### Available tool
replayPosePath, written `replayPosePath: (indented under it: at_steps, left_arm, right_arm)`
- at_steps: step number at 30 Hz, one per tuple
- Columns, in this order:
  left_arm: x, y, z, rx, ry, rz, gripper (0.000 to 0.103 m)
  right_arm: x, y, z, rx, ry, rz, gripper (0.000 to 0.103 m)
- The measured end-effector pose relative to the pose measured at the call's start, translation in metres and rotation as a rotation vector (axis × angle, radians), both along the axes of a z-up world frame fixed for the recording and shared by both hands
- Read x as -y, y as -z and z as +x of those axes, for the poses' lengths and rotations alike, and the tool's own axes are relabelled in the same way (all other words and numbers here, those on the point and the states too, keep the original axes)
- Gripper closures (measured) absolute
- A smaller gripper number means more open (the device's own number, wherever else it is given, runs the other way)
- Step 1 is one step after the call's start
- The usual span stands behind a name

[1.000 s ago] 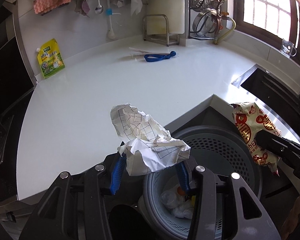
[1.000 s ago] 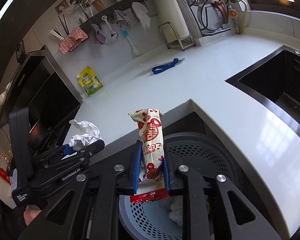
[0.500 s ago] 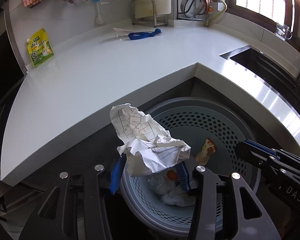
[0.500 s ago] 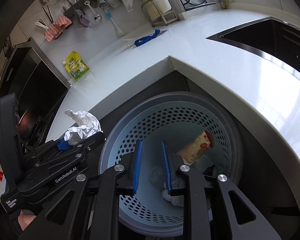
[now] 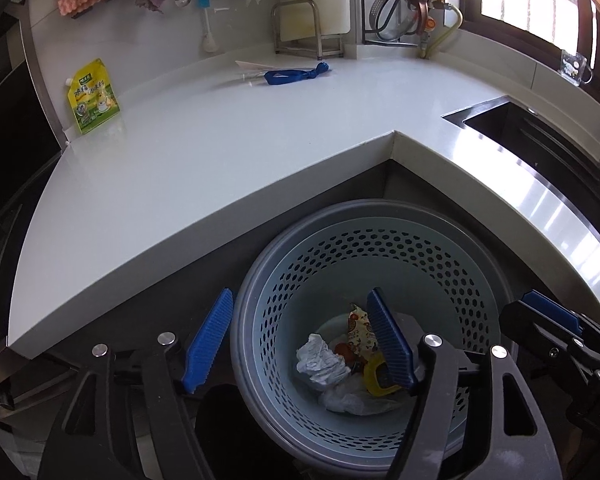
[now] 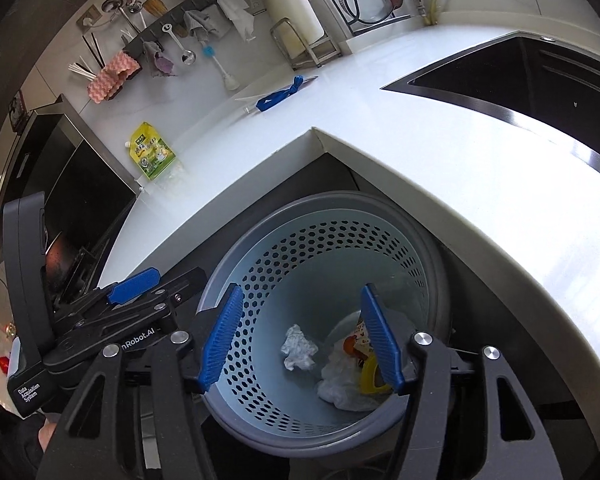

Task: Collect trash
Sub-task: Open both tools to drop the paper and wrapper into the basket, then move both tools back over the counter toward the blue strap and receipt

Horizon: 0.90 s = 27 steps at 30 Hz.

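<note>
A grey perforated waste basket (image 5: 380, 248) (image 6: 324, 248) stands on the floor in the inner corner of the white counter. Inside it lie a crumpled white paper ball (image 5: 320, 362) (image 6: 298, 348), a red and white snack wrapper (image 5: 358, 330) (image 6: 360, 332), white tissue and a yellow piece. My left gripper (image 5: 300, 338) is open and empty over the basket's left rim. My right gripper (image 6: 300, 334) is open and empty above the basket mouth. The left gripper also shows in the right wrist view (image 6: 136, 280).
On the counter (image 5: 180, 152) lie a green and yellow pouch (image 5: 92, 96) (image 6: 152, 152) by the left wall and a blue strap (image 5: 296, 74) (image 6: 280, 94) with thin white sticks at the back. A dark sink (image 5: 540, 132) (image 6: 520, 68) is at the right.
My left gripper opened and the crumpled paper dropped into the basket. My right gripper, which let the snack wrapper go earlier, has opened wider.
</note>
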<state>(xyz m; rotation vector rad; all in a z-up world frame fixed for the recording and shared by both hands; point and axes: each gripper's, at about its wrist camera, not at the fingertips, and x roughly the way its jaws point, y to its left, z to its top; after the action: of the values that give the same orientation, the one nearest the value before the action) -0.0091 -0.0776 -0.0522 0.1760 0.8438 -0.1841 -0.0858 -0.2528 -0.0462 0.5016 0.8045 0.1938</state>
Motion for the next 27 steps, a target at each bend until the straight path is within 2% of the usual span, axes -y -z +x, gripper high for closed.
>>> replayPosePath:
  at_steps: [3,18,27]
  left_arm:
    - [0.001,-0.005,-0.003,0.022,-0.005,0.001,0.025]
    - [-0.004,-0.007,0.002,0.011,-0.013,-0.021,0.024]
    - [-0.015,-0.012,0.018,0.003,-0.01,-0.045,0.024]
  right_arm:
    - [0.003,-0.002,-0.002,0.005,0.002,0.01,0.044]
    - [0.0,-0.007,0.0,0.022,-0.018,0.035,0.04]
    - [-0.006,-0.006,0.015,-0.011,-0.018,-0.004,0.04]
